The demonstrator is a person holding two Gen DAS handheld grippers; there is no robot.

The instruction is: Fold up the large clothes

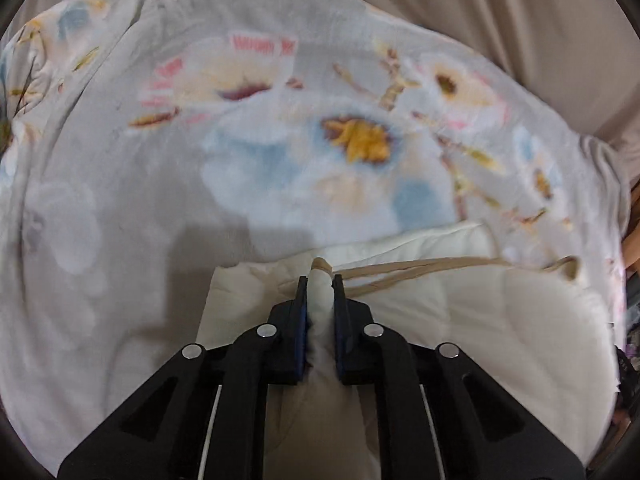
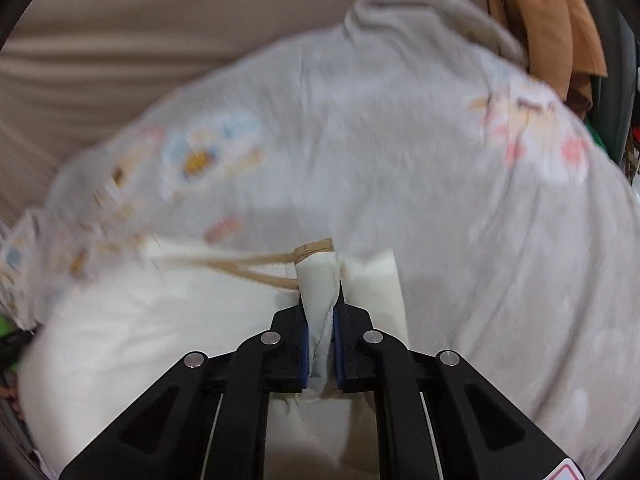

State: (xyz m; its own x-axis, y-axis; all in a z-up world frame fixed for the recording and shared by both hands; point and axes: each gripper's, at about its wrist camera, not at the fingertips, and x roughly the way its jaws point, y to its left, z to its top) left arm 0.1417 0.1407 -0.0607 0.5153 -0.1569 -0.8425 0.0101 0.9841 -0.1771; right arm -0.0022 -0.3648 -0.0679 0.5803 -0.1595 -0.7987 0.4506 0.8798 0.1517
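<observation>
1. Floral fleece blanket: spread over what looks like a bed, it is the largest surface and carries the garment; its pile may drag on cloth pulled across it.
2. Beige curtain: hangs behind the blanket, well apart from the work.
3. Cream garment: lies on the near part of the blanket. Judged soft, limp and light; it should sag between 2 holds, so grasping at the corners of the banded edge suits it.
4. Brown cloth: heaped at the blanket's far right edge, clear of the fold path.
5. Tan waistband: a thin band running along the garment's edge between both holds.
6. Left claw and right claw: each pressed together, pinching a bunched cream corner beside the band.
</observation>
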